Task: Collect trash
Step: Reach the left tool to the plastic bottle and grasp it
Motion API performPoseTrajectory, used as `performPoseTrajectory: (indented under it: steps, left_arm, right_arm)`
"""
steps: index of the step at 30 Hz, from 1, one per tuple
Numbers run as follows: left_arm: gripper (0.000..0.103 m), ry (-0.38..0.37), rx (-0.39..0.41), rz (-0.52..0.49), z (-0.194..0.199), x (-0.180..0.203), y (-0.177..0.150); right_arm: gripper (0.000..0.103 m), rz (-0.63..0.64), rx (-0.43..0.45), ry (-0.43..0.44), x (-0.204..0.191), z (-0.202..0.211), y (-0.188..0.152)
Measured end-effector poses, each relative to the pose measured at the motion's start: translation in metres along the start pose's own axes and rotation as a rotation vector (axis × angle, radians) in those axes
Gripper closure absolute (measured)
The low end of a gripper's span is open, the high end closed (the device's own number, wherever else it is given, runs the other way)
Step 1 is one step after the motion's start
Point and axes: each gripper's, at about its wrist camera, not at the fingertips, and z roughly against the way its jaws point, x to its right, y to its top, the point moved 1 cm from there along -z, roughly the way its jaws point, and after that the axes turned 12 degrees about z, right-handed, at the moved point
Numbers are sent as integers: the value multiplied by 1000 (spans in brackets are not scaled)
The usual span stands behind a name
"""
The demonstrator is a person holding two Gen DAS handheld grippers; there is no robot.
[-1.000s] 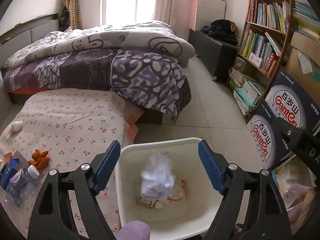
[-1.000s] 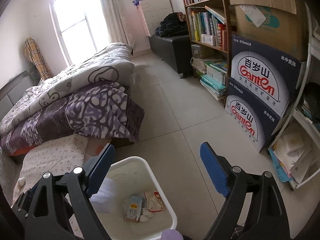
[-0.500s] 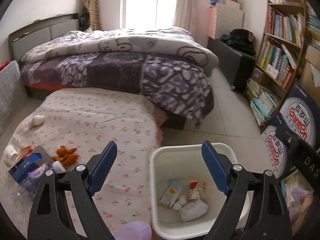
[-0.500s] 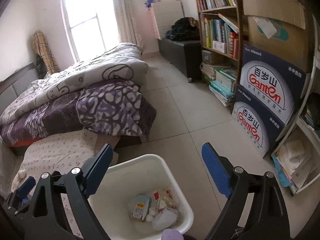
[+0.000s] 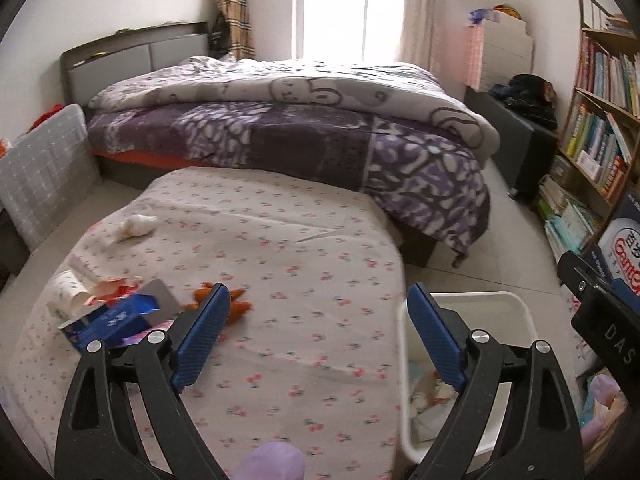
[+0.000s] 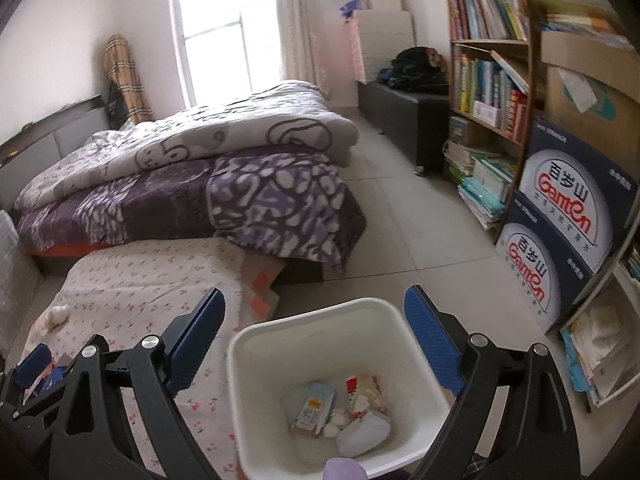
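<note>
A bed and bookshelf ring the cloth-covered table. Nothing blocks the white bin just beside the table, mouth upward, wrappers and crumpled paper inside. A tissue wad, orange toy and blue box lie on the table. Left claw and right claw gape, empty.

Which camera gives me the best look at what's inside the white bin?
The right wrist view. It looks straight down into the bin, showing wrappers and crumpled paper on its floor. The left wrist view catches only the bin's side, partly behind a finger of the left tongs.
</note>
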Motion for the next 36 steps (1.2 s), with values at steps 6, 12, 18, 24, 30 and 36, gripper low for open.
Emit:
performPoseTrajectory:
  steps: [6, 12, 18, 24, 30, 36]
  left_arm:
    - [15, 60, -17, 32, -3, -37, 4]
    - [15, 130, -51, 68, -10, -76, 8]
    - [14, 193, -129, 43, -29, -109, 6]
    - [14, 233, -304, -76, -72, -127, -7]
    - [15, 279, -426, -182, -112, -134, -27]
    - [22, 284, -426, -237, -119, -137, -32]
  right_arm:
    - [14, 45, -17, 47, -35, -2, -3]
    - [13, 86, -34, 93, -71, -3, -7]
    - [13, 122, -46, 128, -99, -6, -9]
    - [13, 131, -59, 136, -111, -11, -10]
    - [13, 122, -92, 137, -114, -22, -10]
    - [13, 125, -113, 149, -119, -27, -11]
